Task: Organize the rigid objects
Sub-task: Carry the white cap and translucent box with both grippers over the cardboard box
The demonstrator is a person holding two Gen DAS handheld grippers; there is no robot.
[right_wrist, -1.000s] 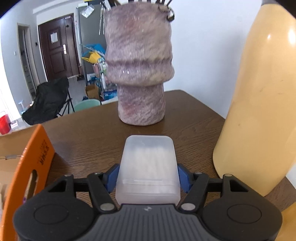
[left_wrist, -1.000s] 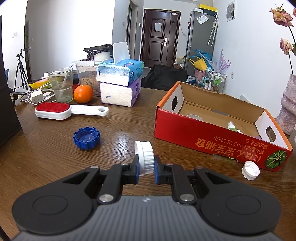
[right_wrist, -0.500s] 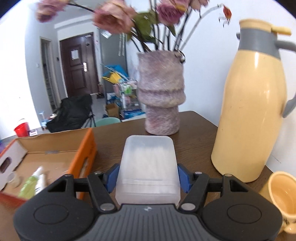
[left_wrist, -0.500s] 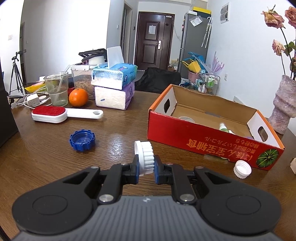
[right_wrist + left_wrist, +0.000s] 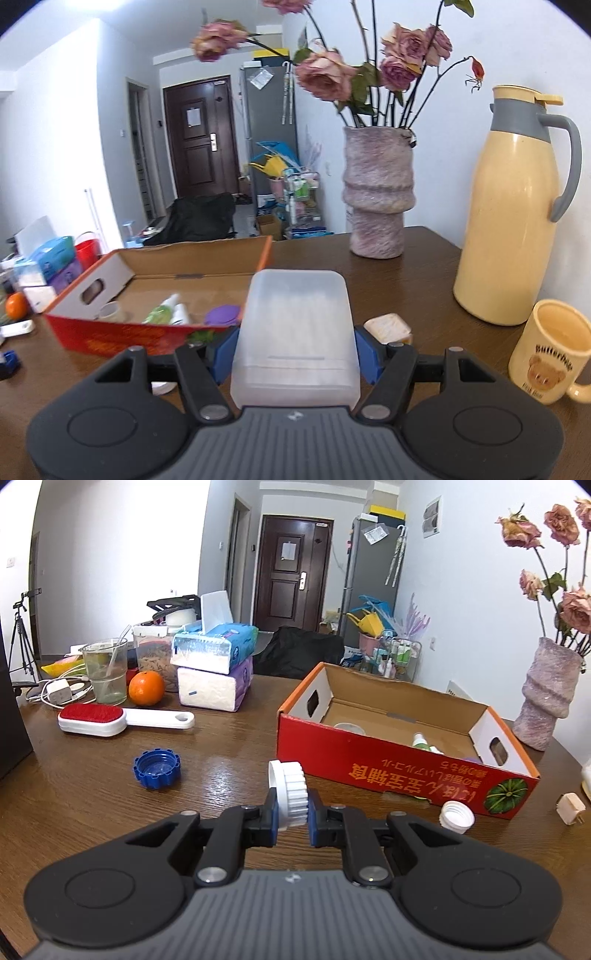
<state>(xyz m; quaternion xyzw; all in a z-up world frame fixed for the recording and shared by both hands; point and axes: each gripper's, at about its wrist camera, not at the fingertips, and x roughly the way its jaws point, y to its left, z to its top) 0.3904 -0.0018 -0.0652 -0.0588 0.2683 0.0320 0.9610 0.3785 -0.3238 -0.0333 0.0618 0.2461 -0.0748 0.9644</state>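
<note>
The left gripper is clamped tight on a white ribbed cap held on edge; beyond its fingers to the right stands the red cardboard box, and ahead to the left lies a blue cap. The right gripper, half spread, grips a translucent plastic case by its sides, with the same box ahead-left of its fingers and a yellow mug to the right.

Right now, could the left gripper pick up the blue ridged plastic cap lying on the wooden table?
Probably not yet. The way to the blue ridged plastic cap looks free, but the left gripper is already shut on a white ribbed cap, so it would need to drop that first.
</note>
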